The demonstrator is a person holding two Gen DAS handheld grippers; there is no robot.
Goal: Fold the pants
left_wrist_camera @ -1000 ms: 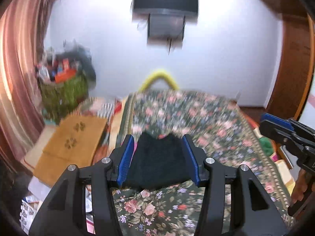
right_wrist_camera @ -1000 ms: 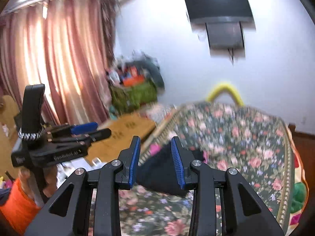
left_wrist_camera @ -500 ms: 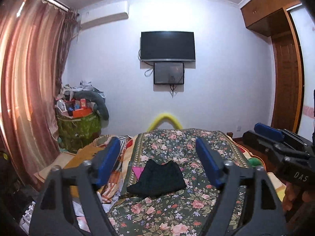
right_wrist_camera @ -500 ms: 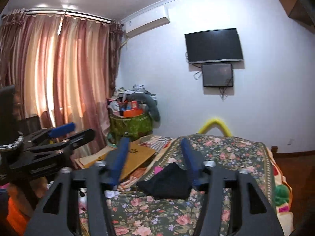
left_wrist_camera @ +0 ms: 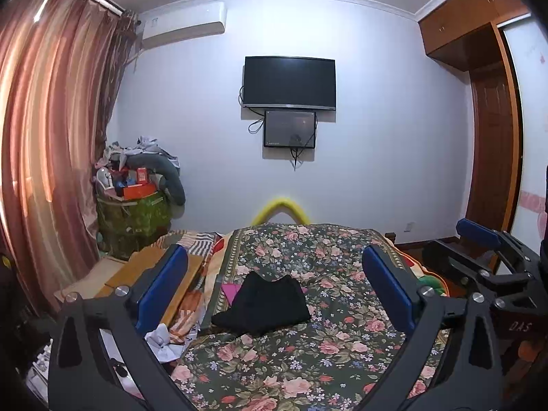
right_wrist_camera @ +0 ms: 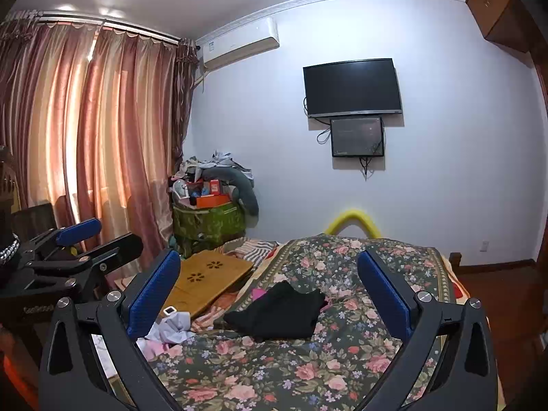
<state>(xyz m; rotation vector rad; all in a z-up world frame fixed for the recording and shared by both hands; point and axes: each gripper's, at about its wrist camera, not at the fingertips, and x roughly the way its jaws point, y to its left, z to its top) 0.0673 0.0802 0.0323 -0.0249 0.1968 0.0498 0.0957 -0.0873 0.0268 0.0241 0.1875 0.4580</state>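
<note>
Black pants (left_wrist_camera: 265,303) lie in a compact folded bundle on the floral bedspread (left_wrist_camera: 335,346), also in the right wrist view (right_wrist_camera: 279,310). My left gripper (left_wrist_camera: 274,284) is open wide and empty, held back from and above the bundle. My right gripper (right_wrist_camera: 270,287) is also open wide and empty, back from the pants. The right gripper shows at the right edge of the left wrist view (left_wrist_camera: 486,250); the left gripper shows at the left of the right wrist view (right_wrist_camera: 85,239). Neither touches the pants.
A pink cloth corner (left_wrist_camera: 228,290) pokes out beside the pants. A wooden board (right_wrist_camera: 209,279) and crumpled clothes (right_wrist_camera: 171,328) lie left of the bed. A green basket piled with things (left_wrist_camera: 135,212) stands by the curtain. A yellow hoop (left_wrist_camera: 281,207) is at the bed's far end.
Both grippers have opened wide and drawn back and up from the pants. The views rose from the bed toward the wall and TV. The pants stay folded on the bed.
</note>
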